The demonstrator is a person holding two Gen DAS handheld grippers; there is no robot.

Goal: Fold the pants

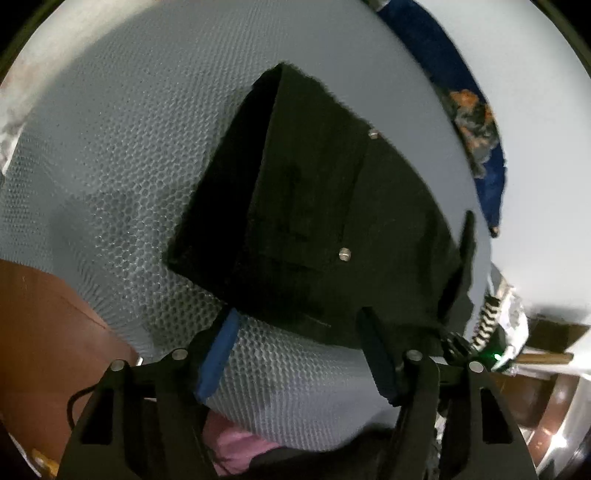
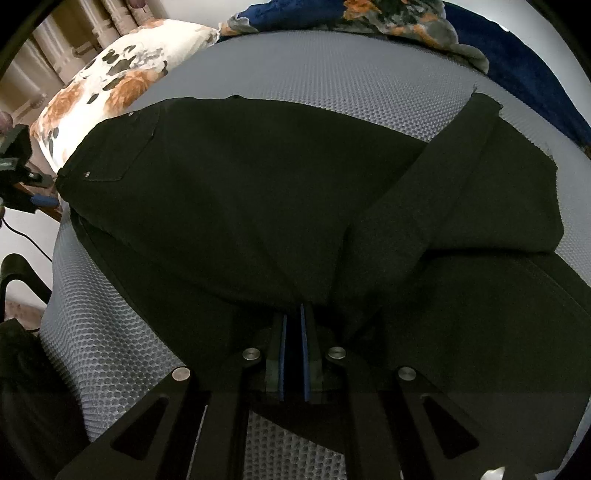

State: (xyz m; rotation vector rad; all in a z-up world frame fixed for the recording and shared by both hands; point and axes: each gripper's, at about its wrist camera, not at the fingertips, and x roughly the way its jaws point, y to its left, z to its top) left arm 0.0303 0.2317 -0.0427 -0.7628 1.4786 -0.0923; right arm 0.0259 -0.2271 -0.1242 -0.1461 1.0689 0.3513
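Note:
Black pants lie on a grey honeycomb-textured mat, waist end with pocket rivets at the left, a leg end folded back over at the right. My right gripper is shut on a fold of the pants at their near edge. In the left wrist view the pants show their waist end with two rivets. My left gripper is open, its fingers at the pants' near edge, holding nothing. It also shows in the right wrist view at the waist.
A floral pillow and a blue floral blanket lie beyond the mat. Brown wooden furniture is at the left. Pink cloth sits under the left gripper.

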